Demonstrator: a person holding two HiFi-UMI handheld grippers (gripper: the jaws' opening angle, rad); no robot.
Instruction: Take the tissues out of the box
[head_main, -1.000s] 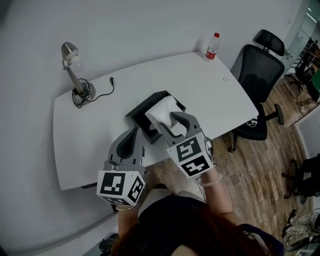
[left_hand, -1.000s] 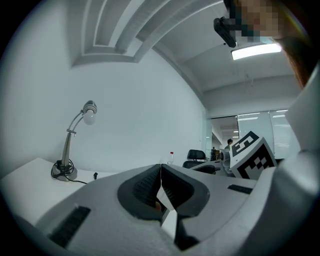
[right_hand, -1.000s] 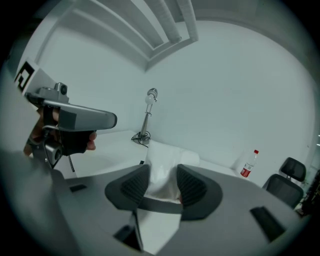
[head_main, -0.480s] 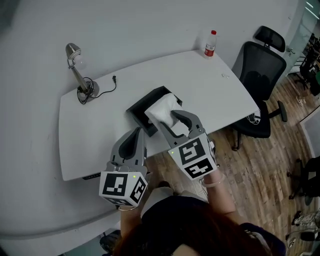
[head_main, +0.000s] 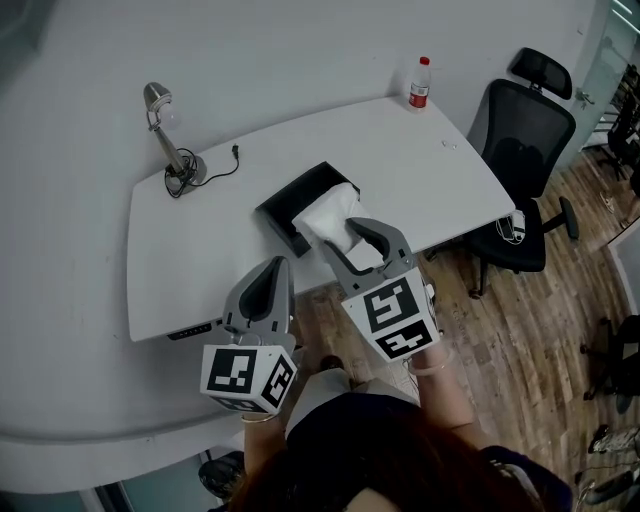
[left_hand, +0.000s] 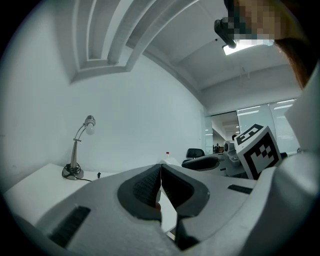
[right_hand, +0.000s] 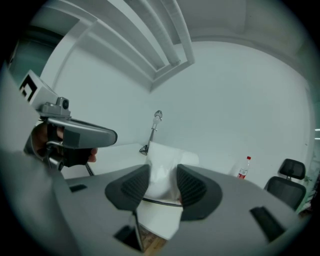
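On white table (head_main: 420, 170), tissues (head_main: 328, 214), lamp (head_main: 171, 143); chair (head_main: 522, 138) beside

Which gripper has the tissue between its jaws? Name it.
The right gripper: its jaws pinch the white tissue. The left gripper has its jaws shut together, empty.

The bench (head_main: 200, 260) had wide bare room on both sides of the box (head_main: 290, 203). A lamp (head_main: 170, 140) stood at its far left corner, a bottle (head_main: 419, 84) at its far right, and a chair (head_main: 520, 150) beside its right end.
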